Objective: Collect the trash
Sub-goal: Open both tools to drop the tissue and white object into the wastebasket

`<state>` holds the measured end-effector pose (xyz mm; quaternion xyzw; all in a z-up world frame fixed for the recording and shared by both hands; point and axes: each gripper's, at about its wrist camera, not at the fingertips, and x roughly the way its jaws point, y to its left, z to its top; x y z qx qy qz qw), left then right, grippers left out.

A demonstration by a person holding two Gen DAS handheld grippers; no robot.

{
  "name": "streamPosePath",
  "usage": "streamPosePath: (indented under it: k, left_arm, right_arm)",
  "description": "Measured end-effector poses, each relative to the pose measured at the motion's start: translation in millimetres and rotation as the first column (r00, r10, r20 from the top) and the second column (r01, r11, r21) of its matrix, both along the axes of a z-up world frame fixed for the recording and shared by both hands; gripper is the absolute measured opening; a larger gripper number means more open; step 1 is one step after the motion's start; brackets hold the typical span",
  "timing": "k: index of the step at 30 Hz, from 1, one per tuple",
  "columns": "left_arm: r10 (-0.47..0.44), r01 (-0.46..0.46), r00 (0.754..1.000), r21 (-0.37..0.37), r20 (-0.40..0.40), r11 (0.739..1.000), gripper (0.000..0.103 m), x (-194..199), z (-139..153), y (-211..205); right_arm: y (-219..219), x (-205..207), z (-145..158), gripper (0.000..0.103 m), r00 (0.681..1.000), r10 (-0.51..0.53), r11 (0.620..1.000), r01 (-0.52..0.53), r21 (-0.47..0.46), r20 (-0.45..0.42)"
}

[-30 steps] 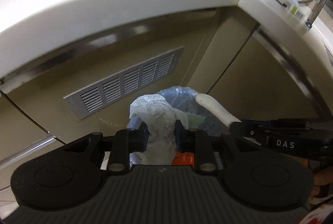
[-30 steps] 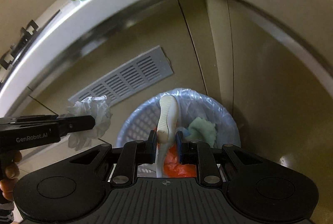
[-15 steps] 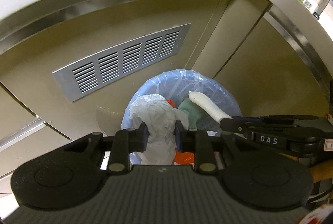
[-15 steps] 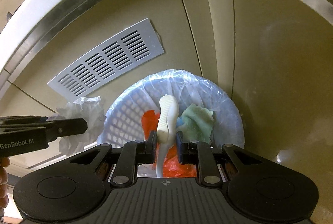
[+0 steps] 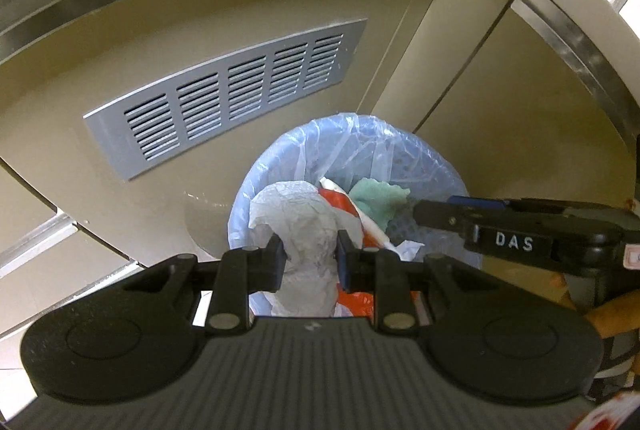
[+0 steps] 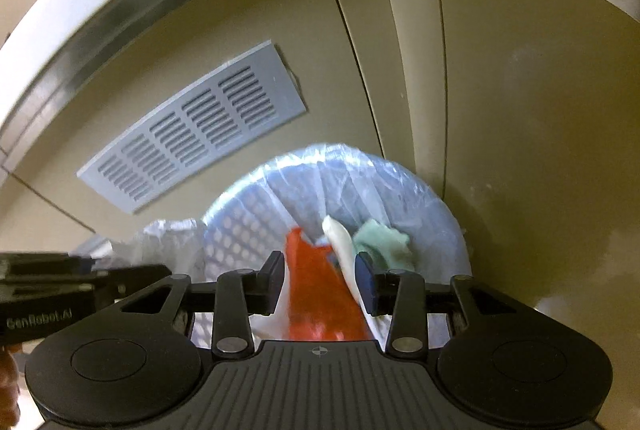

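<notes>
Below, lined waste basket on the floor in the corner of beige cabinet fronts, grey vent grille on the panel to its left.

Left gripper: fingers closed tight on a crumpled white plastic wrapper, pinched at mid-length; long axis running away from the camera, upper end flaring over the near-left rim of the basket, lower end hanging behind the jaws.

Right gripper: jaws just opened, now spread with clear gaps on both sides. Ribbed white tube-like piece no longer clamped; seen blurred beyond the fingertips, inside the basket, long axis sloping from upper left to lower right, upper tip pointing toward the far wall of the liner, lower end passing close to the right-hand blue pad. Whether touching that pad, cannot tell.

Inside the basket also: orange plastic bag directly under the spread jaws, pale green cloth wad just right of the white piece.
</notes>
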<state>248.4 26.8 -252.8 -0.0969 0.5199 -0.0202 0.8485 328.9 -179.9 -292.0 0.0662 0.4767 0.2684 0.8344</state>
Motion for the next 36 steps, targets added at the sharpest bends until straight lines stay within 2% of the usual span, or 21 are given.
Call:
streamPosePath:
  k: [21,25,30,36]
  left_arm:
    - [-0.030,0.031,0.999,0.009,-0.035,0.999,0.024,18.0,-20.4,-5.7]
    - [-0.039,0.039,0.999,0.012,-0.030,0.999,0.028,23.2,-22.4,-8.2]
    - [-0.059,0.060,0.998,0.017,-0.014,0.998,0.051,27.1,-22.6,-12.4]
    - [-0.082,0.082,0.996,0.012,-0.031,0.997,0.052,24.8,-26.3,-16.6]
  right_arm:
    - [-13.3,3.8,-7.9,0.040,0.998,-0.031,0.998,0.028,-0.049,-0.058]
    - [-13.2,5.0,-7.6,0.040,0.998,-0.031,0.998,0.028,-0.050,-0.057]
    - [-13.8,7.1,-6.6,0.040,0.998,-0.036,0.998,0.033,-0.053,-0.060]
    - [-13.1,6.9,-4.8,0.040,0.997,-0.037,0.998,0.033,-0.062,-0.062]
